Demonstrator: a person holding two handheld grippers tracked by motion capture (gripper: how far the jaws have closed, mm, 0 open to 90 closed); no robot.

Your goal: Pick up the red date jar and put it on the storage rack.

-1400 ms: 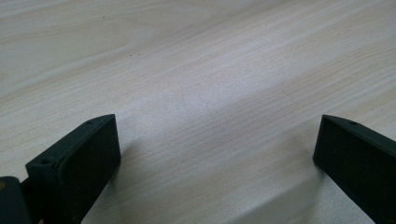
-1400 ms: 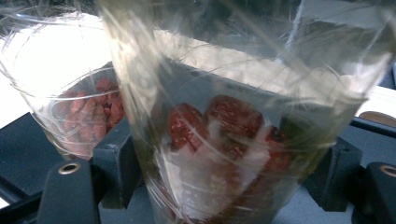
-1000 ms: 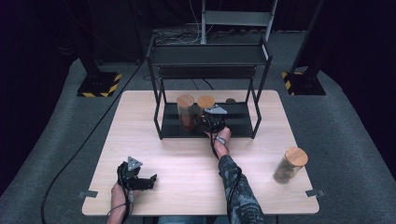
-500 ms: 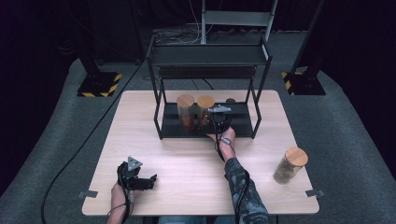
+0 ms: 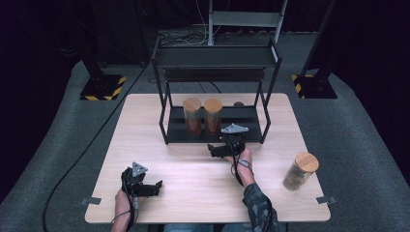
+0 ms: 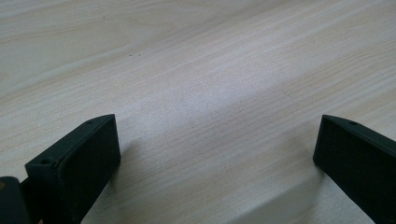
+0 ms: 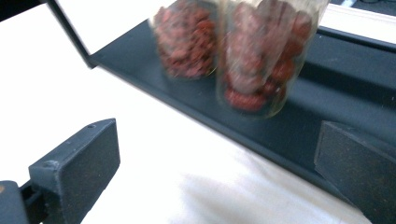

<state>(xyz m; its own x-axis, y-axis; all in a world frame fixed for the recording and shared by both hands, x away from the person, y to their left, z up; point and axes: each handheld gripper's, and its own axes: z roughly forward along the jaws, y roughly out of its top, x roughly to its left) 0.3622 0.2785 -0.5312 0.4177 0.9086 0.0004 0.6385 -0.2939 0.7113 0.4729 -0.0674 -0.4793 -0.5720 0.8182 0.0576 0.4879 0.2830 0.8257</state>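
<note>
A black metal shelf rack point(image 5: 167, 92) stands at the far middle of the light wooden desk point(image 5: 193, 179). On its lower shelf point(image 5: 246, 116) two cork-lidded glass jars of reddish dried fruit stand touching side by side: the left jar point(image 5: 192, 116) and the right jar point(image 5: 212, 116). The right gripper point(image 5: 218, 151) hovers just in front of the shelf's near edge, its fingers point(image 7: 74, 163) spread wide and empty. The left gripper point(image 5: 150, 188) sits low at the near left, fingers point(image 6: 77, 156) spread over bare wood. A third cork-lidded jar point(image 5: 300, 170) stands at the near right.
</note>
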